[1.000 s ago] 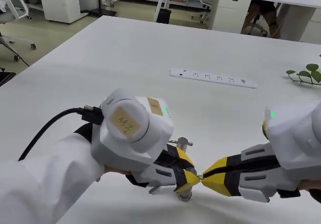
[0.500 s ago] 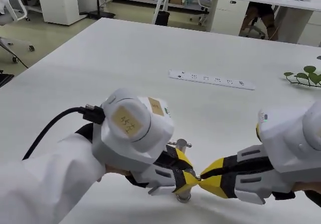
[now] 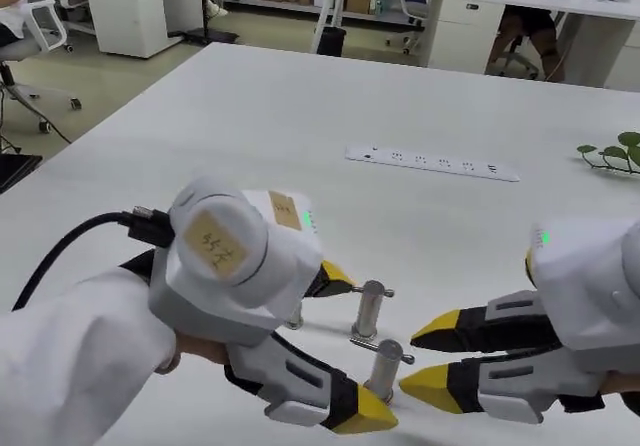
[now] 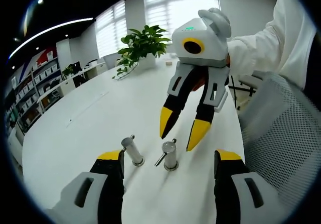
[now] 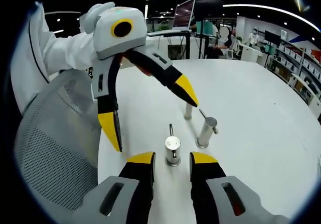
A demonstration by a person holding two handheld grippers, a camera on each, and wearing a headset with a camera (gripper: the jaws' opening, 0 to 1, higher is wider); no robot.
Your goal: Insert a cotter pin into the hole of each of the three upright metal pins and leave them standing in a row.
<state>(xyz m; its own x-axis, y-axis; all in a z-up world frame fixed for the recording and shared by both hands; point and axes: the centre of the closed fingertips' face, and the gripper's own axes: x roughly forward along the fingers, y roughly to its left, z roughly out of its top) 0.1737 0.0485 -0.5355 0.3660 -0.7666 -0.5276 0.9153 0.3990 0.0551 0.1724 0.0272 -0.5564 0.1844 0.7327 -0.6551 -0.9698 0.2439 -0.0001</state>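
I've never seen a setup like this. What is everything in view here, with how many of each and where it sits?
table: one, white, under everything
metal pins: three, silver, upright in a row between the grippers
cotter pins: at least two, silver, through the tops of the two pins nearest the right gripper; the third pin's hole is hidden
power strip: one, white, flat on the table beyond the pins
plant: one, green, at the table's right edge
cable: one, black, plugged into the back of the left gripper
sleeve: one, white, on the arm holding the left gripper
left gripper: one, white and black with yellow tips, jaws wide open beside the pins
right gripper: one, same colours, jaws open, facing it
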